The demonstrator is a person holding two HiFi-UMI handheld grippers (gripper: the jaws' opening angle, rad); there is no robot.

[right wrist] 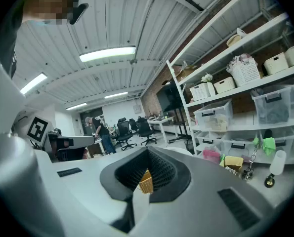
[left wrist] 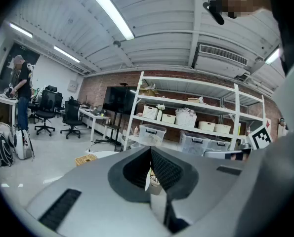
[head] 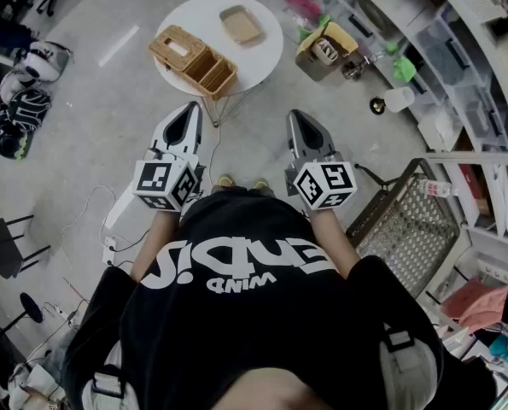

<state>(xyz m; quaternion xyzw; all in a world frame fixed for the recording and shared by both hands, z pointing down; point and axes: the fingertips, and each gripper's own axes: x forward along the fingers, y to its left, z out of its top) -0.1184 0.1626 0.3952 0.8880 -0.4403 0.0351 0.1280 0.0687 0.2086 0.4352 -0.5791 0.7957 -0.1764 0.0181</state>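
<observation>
I hold both grippers out in front of my chest, above the floor, pointing toward a round white table (head: 262, 26). My left gripper (head: 188, 116) is shut, its ribbed pads meeting with nothing between them, as the left gripper view (left wrist: 150, 151) also shows. The right gripper (head: 301, 120) is shut and empty too (right wrist: 147, 153). A wicker divided basket (head: 194, 60) and a small tan tray (head: 241, 24) stand on the table, ahead of both grippers. Part of the basket (right wrist: 146, 182) shows through the gap under the right pads.
Shelving with plastic bins (head: 458, 67) runs along the right, with an open cardboard box (head: 326, 49) on the floor before it. A wire mesh basket (head: 407, 220) stands at my right. Bags and helmets (head: 23, 101) lie far left. Cables trail on the floor. A person (left wrist: 22, 98) stands far off by desks.
</observation>
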